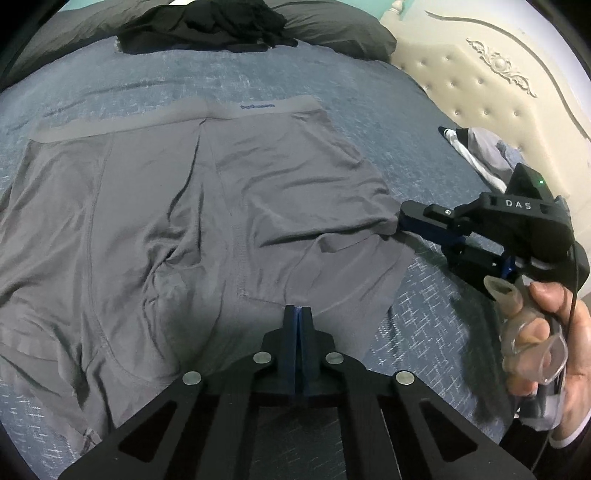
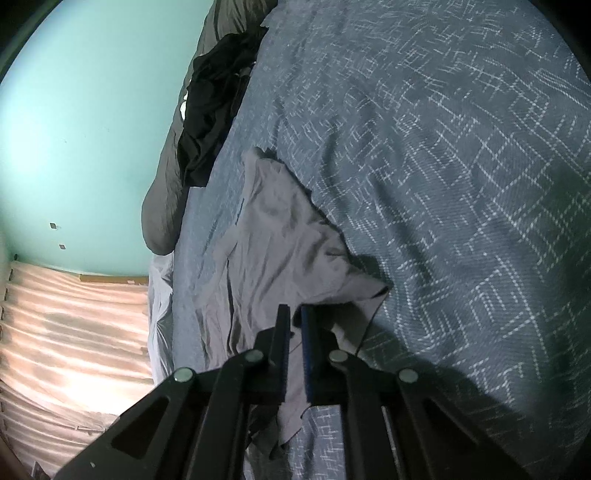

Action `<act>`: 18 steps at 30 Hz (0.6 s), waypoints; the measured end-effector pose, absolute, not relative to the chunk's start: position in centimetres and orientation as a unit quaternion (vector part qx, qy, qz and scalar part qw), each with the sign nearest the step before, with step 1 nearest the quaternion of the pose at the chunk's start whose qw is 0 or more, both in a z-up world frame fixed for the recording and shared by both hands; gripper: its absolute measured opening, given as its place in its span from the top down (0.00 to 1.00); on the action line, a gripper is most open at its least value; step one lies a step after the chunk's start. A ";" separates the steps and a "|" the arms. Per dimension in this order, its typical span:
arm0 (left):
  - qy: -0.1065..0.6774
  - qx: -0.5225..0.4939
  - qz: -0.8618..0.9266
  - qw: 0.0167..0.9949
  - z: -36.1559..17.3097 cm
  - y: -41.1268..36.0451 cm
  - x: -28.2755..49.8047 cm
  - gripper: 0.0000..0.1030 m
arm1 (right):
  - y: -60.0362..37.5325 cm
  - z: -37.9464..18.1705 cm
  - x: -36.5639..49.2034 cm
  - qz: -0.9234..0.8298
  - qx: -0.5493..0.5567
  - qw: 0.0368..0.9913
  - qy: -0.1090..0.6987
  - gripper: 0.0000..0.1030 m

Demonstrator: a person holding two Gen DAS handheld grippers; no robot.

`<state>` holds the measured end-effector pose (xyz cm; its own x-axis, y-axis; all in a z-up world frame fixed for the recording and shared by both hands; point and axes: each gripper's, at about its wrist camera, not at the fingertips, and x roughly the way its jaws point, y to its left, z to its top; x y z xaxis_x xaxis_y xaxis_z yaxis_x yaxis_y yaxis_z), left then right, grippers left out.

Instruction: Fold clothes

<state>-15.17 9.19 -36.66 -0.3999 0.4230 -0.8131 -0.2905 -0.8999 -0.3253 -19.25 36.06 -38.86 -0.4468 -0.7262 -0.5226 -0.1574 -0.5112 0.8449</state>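
At frame centre | grey boxer briefs [image 1: 207, 206] flat on bed [image 1: 424, 302] | our left tongs [image 1: 297, 314] clenched on hem; right tongs [image 2: 294, 317] pinch leg edge

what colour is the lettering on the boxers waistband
Blue lettering on the grey waistband, clearest in the left wrist view.

Cream tufted headboard [image 1: 491, 74] behind patterned blue bedspread [image 2: 443, 184], teal wall [image 2: 85, 129].

A home bedroom: a bed with a blue patterned bedspread [image 1: 221, 74], dark grey pillows [image 1: 332, 26] along its far edge, a cream tufted headboard [image 1: 480, 81] with carved ornament, and a mint-green wall [image 2: 74, 129].
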 end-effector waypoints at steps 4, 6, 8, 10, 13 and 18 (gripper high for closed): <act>-0.069 -0.497 0.838 0.212 -36.3 8.8 -15.0 1.00 | 36.3 -38.7 -19.1 -0.721 0.485 0.196 -0.454 0.94; -0.070 -0.494 0.840 0.214 -36.0 8.8 -14.9 1.00 | 36.3 -38.7 -19.0 -0.722 0.484 0.195 -0.454 0.95; -0.067 -0.491 0.841 0.217 -35.7 9.0 -14.9 1.00 | 36.3 -38.7 -19.1 -0.722 0.485 0.193 -0.454 0.94; -0.054 -0.492 0.841 0.218 -35.7 9.5 -14.9 1.00 | 36.5 -38.8 -19.1 -0.721 0.485 0.191 -0.456 0.94; -0.032 -0.494 0.844 0.209 -35.9 10.6 -15.1 0.92 | 36.6 -39.0 -19.1 -0.714 0.490 0.192 -0.462 0.94; -0.026 -0.497 0.842 0.207 -36.6 10.8 -15.4 0.72 | 36.7 -39.2 -19.0 -0.708 0.493 0.193 -0.467 0.93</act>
<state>-15.41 10.83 -36.61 -0.4202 0.3744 -0.8266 -0.3229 -0.9130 -0.2494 -19.03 36.66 -39.23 -0.4385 -0.7348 -0.5174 -0.1876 -0.4882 0.8523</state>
